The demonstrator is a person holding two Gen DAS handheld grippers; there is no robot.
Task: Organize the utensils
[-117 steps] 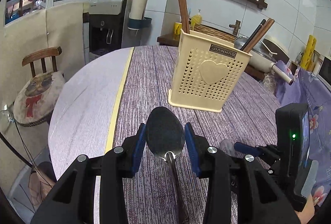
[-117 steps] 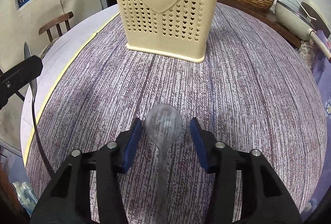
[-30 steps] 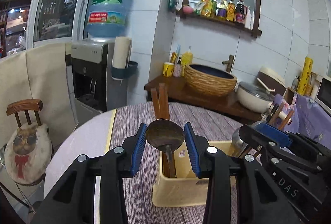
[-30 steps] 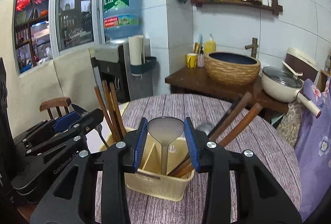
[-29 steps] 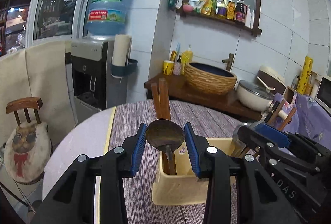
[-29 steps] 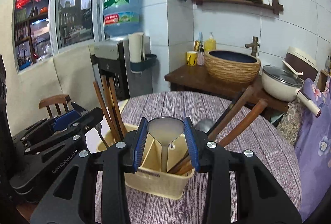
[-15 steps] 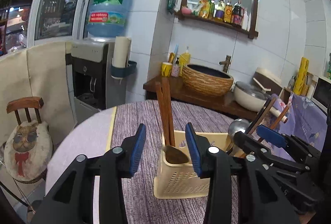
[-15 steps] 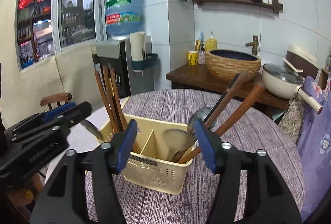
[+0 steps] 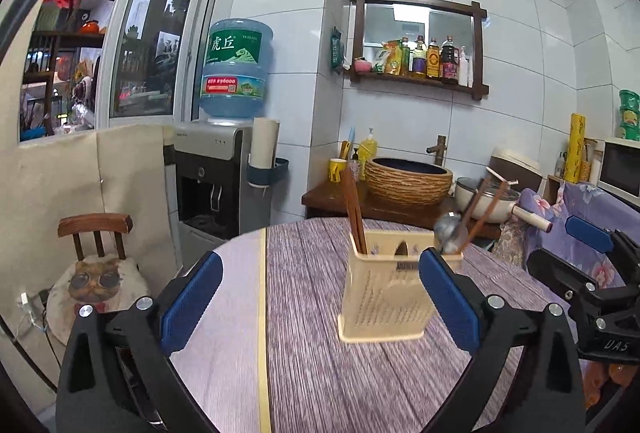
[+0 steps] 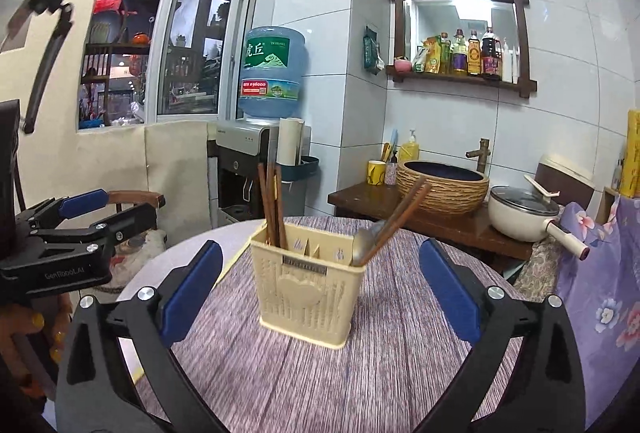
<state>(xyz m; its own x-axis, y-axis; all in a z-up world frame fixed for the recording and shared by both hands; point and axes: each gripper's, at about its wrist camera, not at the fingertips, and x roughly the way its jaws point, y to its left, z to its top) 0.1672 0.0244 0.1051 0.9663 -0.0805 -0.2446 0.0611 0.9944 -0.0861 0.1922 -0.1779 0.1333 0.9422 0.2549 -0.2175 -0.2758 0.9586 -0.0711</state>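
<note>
A cream perforated utensil holder (image 9: 384, 297) (image 10: 308, 293) stands upright on the round table. Brown chopsticks (image 9: 354, 213) (image 10: 272, 205) stick out of its left compartment. A metal spoon (image 9: 450, 233) (image 10: 362, 245) leans in its right side beside more chopsticks (image 10: 400, 217). My left gripper (image 9: 320, 273) is opening wide, nothing between its blue pads, with the holder a short way beyond them. My right gripper (image 10: 320, 269) is likewise opening and holds nothing, the holder ahead of it. Each gripper shows at the edge of the other's view: the right gripper (image 9: 588, 261) and the left gripper (image 10: 80, 225).
The table (image 9: 304, 373) has a purple striped cloth with a yellow strip down its left. A chair with a cat cushion (image 9: 96, 281) stands at the left. Behind are a water dispenser (image 9: 216, 173), a sideboard with a woven basin (image 9: 408, 181) and a pot (image 10: 524, 213).
Both grippers let their spoons go into the holder, spread their jaws wide and drew back, so the holder now looks smaller and farther off.
</note>
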